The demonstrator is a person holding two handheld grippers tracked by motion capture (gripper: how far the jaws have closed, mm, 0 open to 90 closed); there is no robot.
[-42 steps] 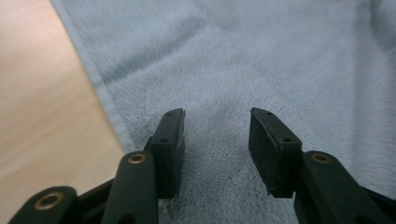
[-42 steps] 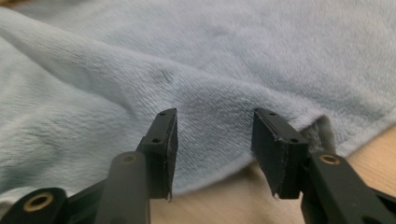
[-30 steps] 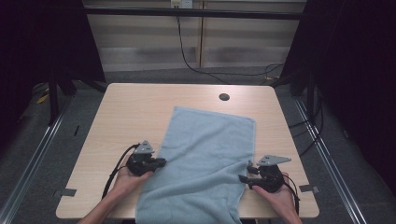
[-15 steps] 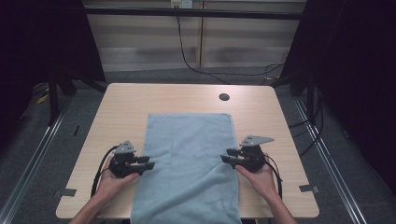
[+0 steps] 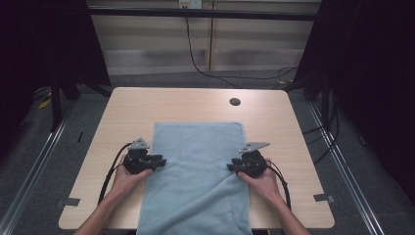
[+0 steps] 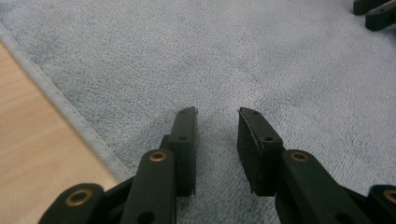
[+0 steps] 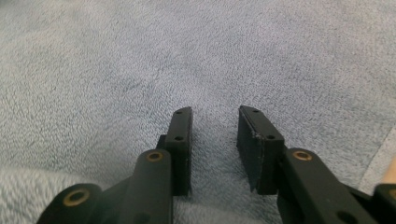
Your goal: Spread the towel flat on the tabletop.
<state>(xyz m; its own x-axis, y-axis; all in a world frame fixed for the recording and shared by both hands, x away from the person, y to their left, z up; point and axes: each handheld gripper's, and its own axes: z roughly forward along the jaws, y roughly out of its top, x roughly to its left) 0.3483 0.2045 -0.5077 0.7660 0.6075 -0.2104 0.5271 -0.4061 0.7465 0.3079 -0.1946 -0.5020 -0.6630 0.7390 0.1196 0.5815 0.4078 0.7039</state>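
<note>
A light blue towel [image 5: 198, 171] lies flat on the wooden table [image 5: 147, 105], and its near end hangs over the front edge. My left gripper [image 5: 160, 162] rests over the towel's left edge and points inward. In the left gripper view its jaws [image 6: 217, 114] stand apart above the terry cloth with nothing pinched between them; they have just been closing. My right gripper [image 5: 231, 168] sits over the towel's right edge, also facing inward. Its jaws [image 7: 215, 112] have just been closing too and hold nothing, with cloth beneath them.
A small dark round hole [image 5: 235, 102] sits in the tabletop beyond the towel's far right corner. Bare wood runs along both sides and the far end. The right gripper's fingertips [image 6: 373, 11] show at the top right of the left gripper view.
The towel lay skewed a second ago and now lies square with the table. My right gripper has moved left and away from me. My left gripper shifted only slightly.
</note>
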